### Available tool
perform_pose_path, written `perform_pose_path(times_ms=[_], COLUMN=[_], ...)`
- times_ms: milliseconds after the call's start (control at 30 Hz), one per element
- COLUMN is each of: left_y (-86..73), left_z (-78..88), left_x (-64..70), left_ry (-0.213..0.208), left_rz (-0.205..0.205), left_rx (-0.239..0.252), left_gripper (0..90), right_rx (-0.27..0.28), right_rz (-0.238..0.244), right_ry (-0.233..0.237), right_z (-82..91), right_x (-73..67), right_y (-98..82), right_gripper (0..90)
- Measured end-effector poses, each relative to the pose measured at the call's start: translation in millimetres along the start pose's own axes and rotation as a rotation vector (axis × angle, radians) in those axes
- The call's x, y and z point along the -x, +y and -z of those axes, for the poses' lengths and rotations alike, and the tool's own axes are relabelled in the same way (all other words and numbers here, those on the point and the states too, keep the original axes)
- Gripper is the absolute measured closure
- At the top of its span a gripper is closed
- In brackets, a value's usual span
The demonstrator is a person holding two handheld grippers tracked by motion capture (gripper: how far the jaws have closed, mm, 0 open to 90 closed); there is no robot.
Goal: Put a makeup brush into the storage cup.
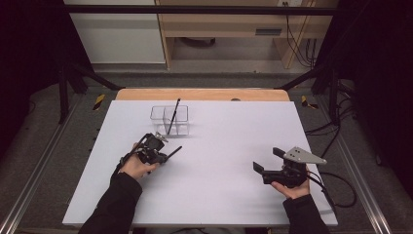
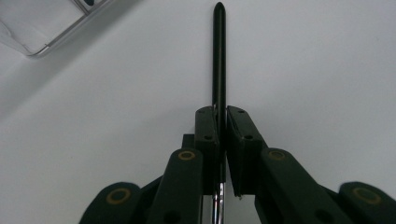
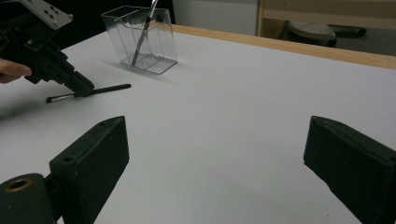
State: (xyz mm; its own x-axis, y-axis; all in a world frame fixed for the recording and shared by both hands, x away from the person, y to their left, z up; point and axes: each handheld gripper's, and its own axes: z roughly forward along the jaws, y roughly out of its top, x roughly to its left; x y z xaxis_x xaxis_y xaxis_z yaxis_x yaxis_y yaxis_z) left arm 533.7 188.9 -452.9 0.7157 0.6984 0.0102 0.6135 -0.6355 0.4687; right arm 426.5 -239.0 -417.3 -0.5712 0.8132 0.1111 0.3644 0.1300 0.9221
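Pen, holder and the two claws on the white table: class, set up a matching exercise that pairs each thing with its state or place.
Things:
1. left claw
2. right claw
3. clear holder
4. black pen

States:
a. stands near the table's far edge, with another pen leaning in it
b. open, nothing between the jaws
c. shut on a pen
d. gripped, sticking out ahead of the jaws

Pairs: 1-c, 2-b, 3-a, 4-d

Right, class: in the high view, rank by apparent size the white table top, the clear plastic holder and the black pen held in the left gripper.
1. White table top
2. Clear plastic holder
3. Black pen, partly hidden by the left gripper shut on it
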Motion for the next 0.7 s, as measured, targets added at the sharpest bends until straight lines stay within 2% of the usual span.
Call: perform_pose_path(times_ms=[133,300,400,700], left_y=[3.3,8.8,9.5,6.8], left_z=[1.3,1.2,0.5,1.0], left_x=[0.9,2.8,2.7,0.7], left_ry=[-0.010,-0.005,-0.007,-0.015], left_rz=[-0.021,-0.053,-0.054,-0.028], left_rx=[-0.012,-0.066,-0.090,-0.087], left_gripper=[78.9,78.1,77.5,75.5], right_rx=[0.000,0.000,-0.002,-0.003], right_rz=[0.002,-0.006,0.010,0.009], right_ry=[0.000,0.001,0.002,0.002], right_z=[0.0,0.6,1.3,1.1], right_x=[0.2,-0.2,1.1,0.9], right_y=[0.0,0.4,0.2,0.2], right_gripper=[7.2,7.2,7.2,7.2])
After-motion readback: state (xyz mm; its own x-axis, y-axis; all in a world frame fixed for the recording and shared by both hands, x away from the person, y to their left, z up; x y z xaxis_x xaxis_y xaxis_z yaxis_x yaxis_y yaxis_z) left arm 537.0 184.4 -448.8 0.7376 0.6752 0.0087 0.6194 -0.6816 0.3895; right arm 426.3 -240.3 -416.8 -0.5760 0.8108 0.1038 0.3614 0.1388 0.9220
